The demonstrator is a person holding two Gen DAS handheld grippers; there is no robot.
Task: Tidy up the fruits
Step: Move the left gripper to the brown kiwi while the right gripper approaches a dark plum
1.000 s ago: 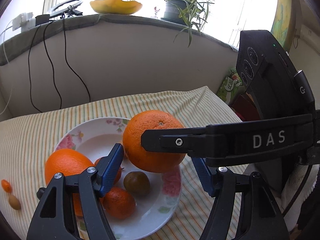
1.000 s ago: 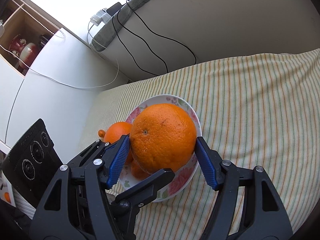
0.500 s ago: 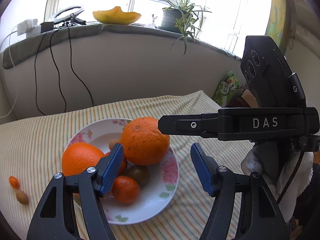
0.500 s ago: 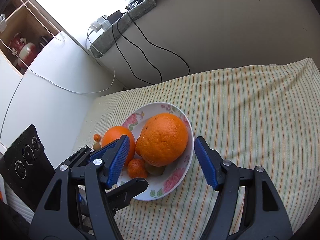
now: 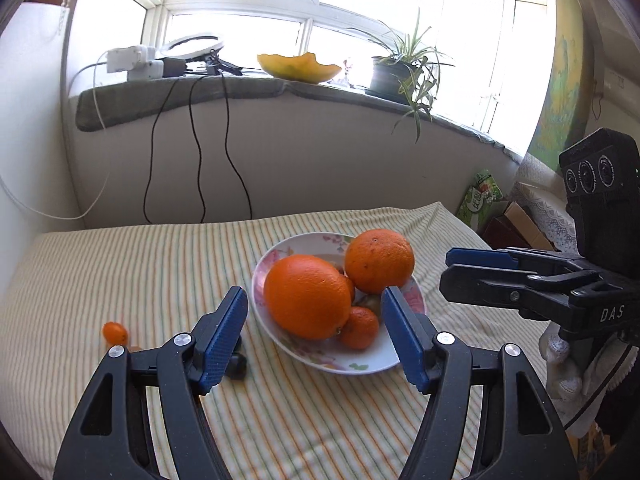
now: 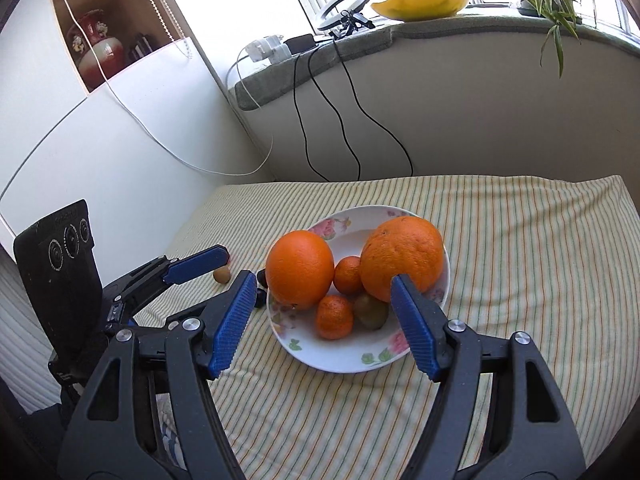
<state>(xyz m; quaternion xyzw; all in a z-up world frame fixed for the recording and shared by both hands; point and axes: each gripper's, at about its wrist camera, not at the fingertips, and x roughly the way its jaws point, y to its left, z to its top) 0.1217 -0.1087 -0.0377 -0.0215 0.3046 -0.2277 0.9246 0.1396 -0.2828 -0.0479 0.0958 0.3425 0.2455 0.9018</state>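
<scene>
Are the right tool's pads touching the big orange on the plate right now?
Apart. In the right wrist view the right tool stands open, and the big orange rests on the plate beyond its blue pads.

Orange fruit (image 6: 402, 258); floral white plate (image 6: 344, 360); striped cloth (image 6: 520, 280).

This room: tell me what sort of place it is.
Most likely a room in a home. A table under a striped cloth bears a flowered plate of fruit, a potted plant stands on the windowsill, and a red vase sits in a cabinet niche.
</scene>
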